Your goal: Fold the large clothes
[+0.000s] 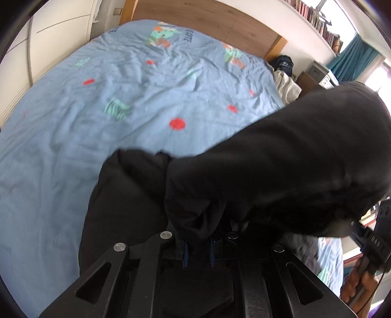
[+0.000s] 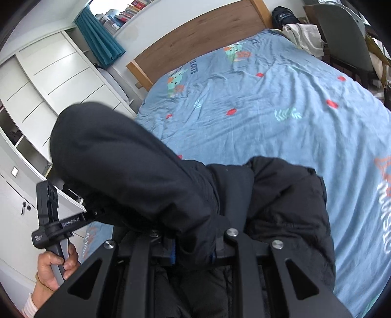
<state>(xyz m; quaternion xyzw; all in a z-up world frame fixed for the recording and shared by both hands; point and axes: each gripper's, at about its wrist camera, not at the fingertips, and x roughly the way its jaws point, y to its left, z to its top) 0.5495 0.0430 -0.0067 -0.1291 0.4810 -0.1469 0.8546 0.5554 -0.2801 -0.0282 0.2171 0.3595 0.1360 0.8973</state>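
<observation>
A bulky black padded jacket hangs between both grippers above the bed. My left gripper is shut on a fold of its cloth, which bunches up between the blue pads. In the right wrist view the same black jacket stretches from my right gripper, also shut on its fabric, across to the left gripper held by a hand. Part of the jacket droops below the fingers on both sides. The right gripper's body and the hand holding it show at the right edge of the left wrist view.
A bed with a light blue printed cover fills the space ahead, with a wooden headboard behind. White wardrobe doors stand at one side. A cream cloth and dark bag lie at the bed's far corner by a chair.
</observation>
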